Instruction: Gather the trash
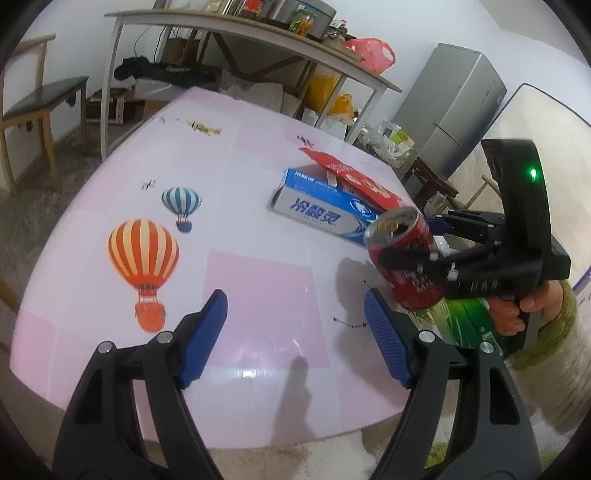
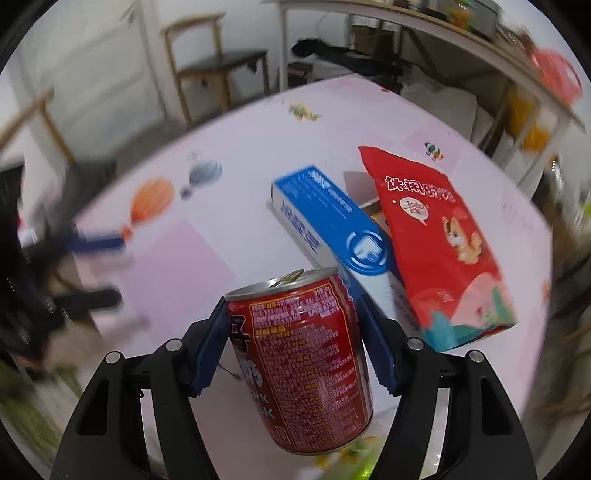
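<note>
My right gripper is shut on a red drink can and holds it tilted above the pink table's near right edge; the can and gripper also show in the left wrist view. A blue and white toothpaste box lies on the table with a red snack bag leaning over its right end; both show in the left wrist view, box and bag. My left gripper is open and empty above the table's near side.
The pink table has balloon stickers at its left. A green package sits below the can by the table's right edge. A bench, a cluttered shelf table and a grey fridge stand behind.
</note>
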